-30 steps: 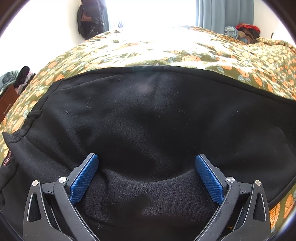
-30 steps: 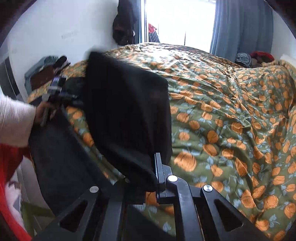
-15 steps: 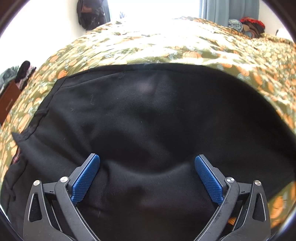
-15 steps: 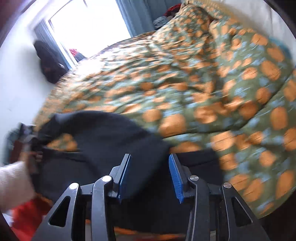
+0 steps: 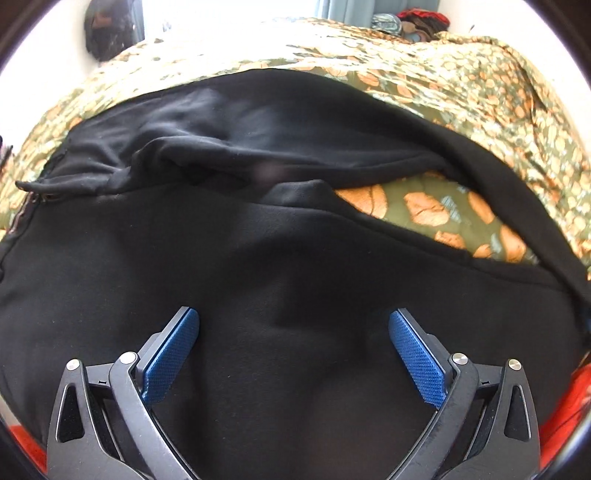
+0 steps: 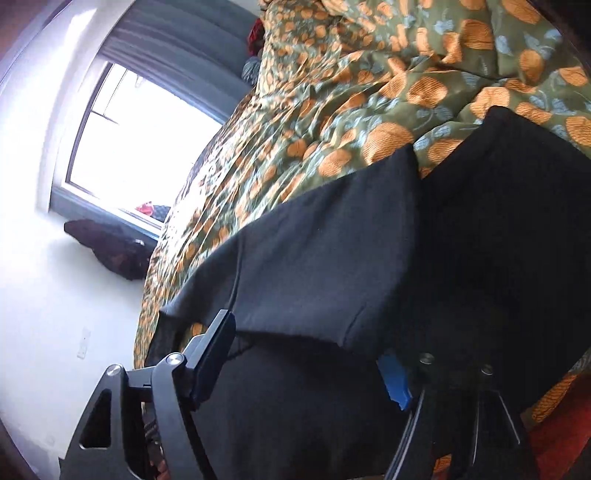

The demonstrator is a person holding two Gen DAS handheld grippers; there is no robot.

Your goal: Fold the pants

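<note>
Black pants (image 5: 280, 258) lie on a bed with a green, orange-patterned cover (image 5: 443, 81). In the left wrist view a folded-over layer of the pants (image 5: 258, 136) lies across the far part, and a patch of cover shows between the layers at the right. My left gripper (image 5: 293, 332) is open, its blue pads apart just above the near cloth, holding nothing. In the right wrist view, which is tilted, the pants (image 6: 314, 266) lie over the cover (image 6: 332, 92), and a leg end drapes between the spread fingers of my right gripper (image 6: 306, 343), which is open.
A bright window (image 6: 140, 147) with grey-blue curtains (image 6: 192, 48) stands behind the bed. A dark bag (image 6: 110, 251) hangs on the white wall. Clothes are piled at the far corner of the bed (image 5: 406, 22). Something red (image 5: 569, 406) shows at the lower right.
My right gripper has swung the pant leg it held over onto the pants and opened. The left view now shows a folded layer on top. My left gripper stays open in place.
</note>
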